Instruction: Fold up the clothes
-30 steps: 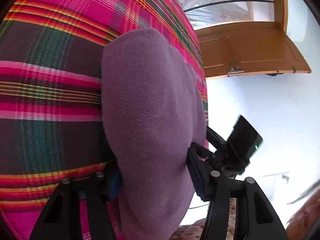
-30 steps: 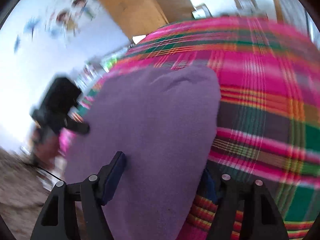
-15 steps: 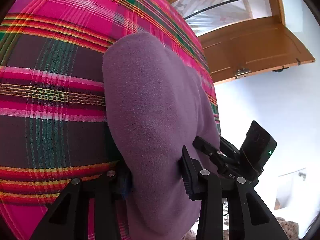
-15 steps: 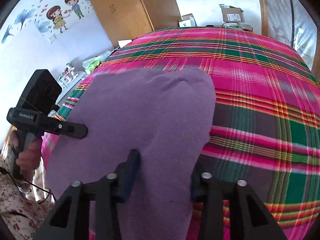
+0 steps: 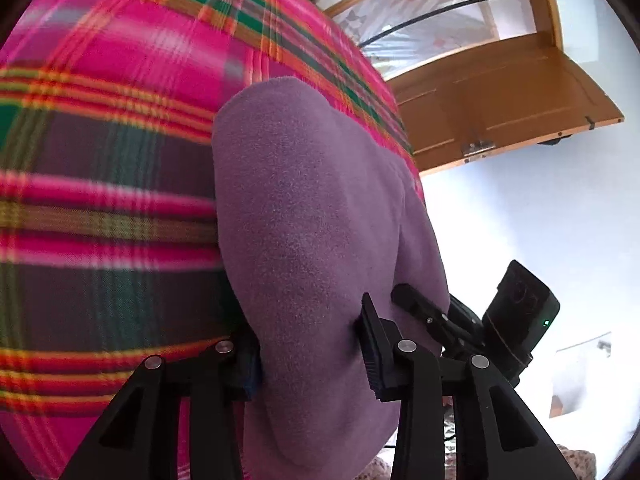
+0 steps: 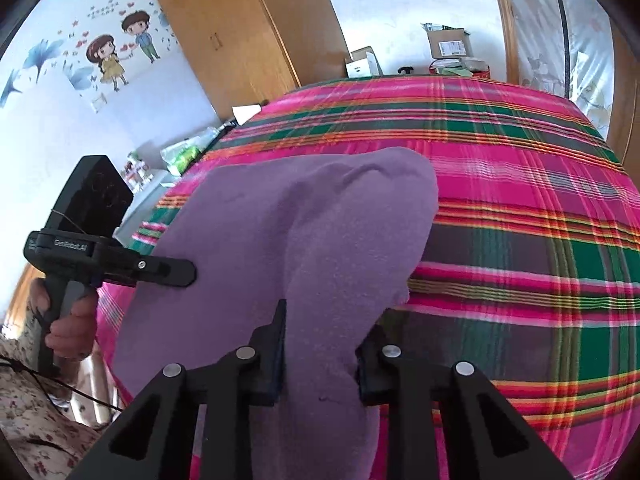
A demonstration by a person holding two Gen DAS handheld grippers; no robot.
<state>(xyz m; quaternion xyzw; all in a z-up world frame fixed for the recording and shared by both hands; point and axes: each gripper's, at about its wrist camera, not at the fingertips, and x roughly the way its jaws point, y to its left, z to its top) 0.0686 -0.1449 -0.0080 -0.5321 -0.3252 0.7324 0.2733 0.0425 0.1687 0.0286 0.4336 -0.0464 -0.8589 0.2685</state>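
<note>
A purple fleece garment [image 5: 304, 208] lies on a pink, green and orange plaid bedspread [image 5: 100, 160], with its near edge raised off the bed. My left gripper [image 5: 310, 356] is shut on that near edge, both pads pressed into the bunched fleece. In the right wrist view the same garment [image 6: 312, 232] runs away over the bedspread [image 6: 520, 200]. My right gripper [image 6: 320, 348] has a fold of it between its pads, and its jaws are closing on the fold. The left gripper [image 6: 168, 272] bites the garment's left side, one finger hidden under the cloth.
A person's hand [image 6: 68, 320] holds the left gripper's handle. A wooden door [image 5: 500, 92] stands open beyond the bed. A wooden wardrobe [image 6: 240, 32], cardboard boxes [image 6: 448, 44] and plastic bags [image 6: 184, 152] lie past the bed's far and left edges.
Both pairs of jaws have narrowed onto the purple fleece, the right much more. Both grippers have risen a little, lifting the near edge. The right view has lost its blur.
</note>
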